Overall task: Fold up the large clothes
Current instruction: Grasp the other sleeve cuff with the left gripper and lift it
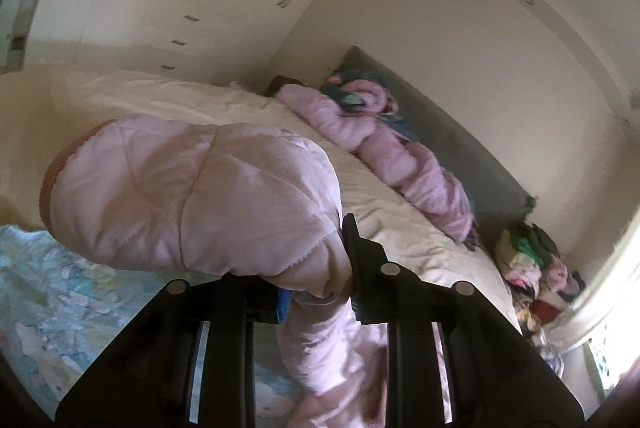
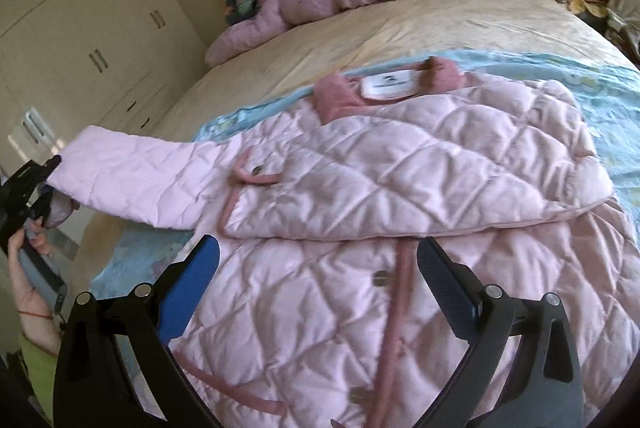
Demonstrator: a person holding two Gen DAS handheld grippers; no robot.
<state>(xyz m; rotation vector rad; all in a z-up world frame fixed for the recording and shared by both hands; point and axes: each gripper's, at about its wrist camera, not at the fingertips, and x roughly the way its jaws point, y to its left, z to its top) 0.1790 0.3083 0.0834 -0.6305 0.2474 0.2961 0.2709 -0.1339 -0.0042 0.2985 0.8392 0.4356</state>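
Bed (image 2: 400, 24): cream cover, blue patterned sheet (image 2: 608, 84) across its near part.
Pink quilted coat (image 2: 400, 168): flat on the blue sheet, collar toward the headboard, 1 sleeve folded across the chest, the other stretched off the bed's left edge.
Left gripper (image 1: 320, 280): fingers clamped on that sleeve's cuff.
Right gripper (image 2: 316, 292): fingers spread wide above the coat front, holding nothing.
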